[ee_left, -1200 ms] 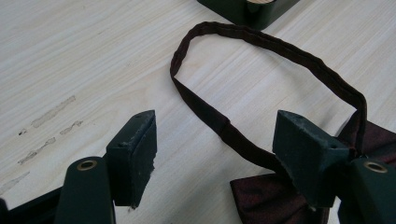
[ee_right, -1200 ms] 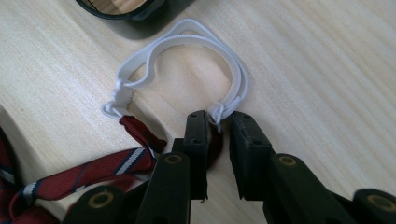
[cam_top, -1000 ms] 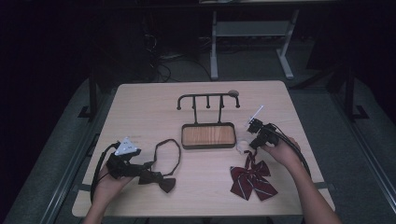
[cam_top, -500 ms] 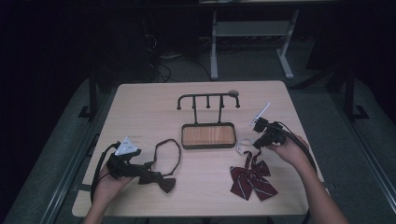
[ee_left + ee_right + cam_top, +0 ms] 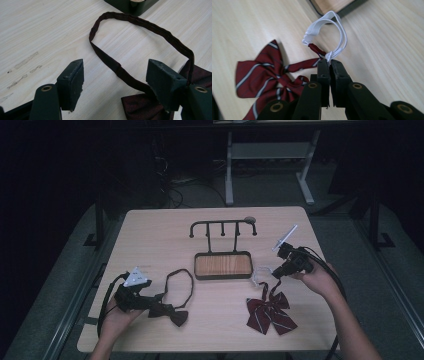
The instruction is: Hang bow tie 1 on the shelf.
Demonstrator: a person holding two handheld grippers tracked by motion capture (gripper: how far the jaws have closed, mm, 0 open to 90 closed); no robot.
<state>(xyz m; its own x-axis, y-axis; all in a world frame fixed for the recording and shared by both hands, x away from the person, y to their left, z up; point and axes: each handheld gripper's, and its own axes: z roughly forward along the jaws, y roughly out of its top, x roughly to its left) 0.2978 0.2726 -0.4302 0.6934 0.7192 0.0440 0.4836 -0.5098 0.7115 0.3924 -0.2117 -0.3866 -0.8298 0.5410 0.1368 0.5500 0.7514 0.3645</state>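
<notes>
Two bow ties lie before us on the table [image 5: 150, 235], and each gripper view adds what the high view blurs. From above, our right gripper [image 5: 274, 273] sits near the striped red bow tie [image 5: 270, 311] with only a pale wisp between them. The right gripper view resolves that wisp as the tie's white elastic loop [image 5: 332, 30], pinched at its knot between jaws pressed together. Our left gripper [image 5: 115, 75] shows, in its own view, jaws spread wide and resting over the dark bow tie [image 5: 145, 107], its neck strap [image 5: 140, 22] passing between the fingers untouched.

From above, the striped tie sits on the near right part of the table, its tails pointing toward us and the elastic leading up and away toward the wooden tray [image 5: 222, 265]. The dark tie's long axis runs left to right, its strap looping toward the tray.

Open tabletop lies left of the hook rack [image 5: 222, 227]. The striped tie sits near the front edge.
</notes>
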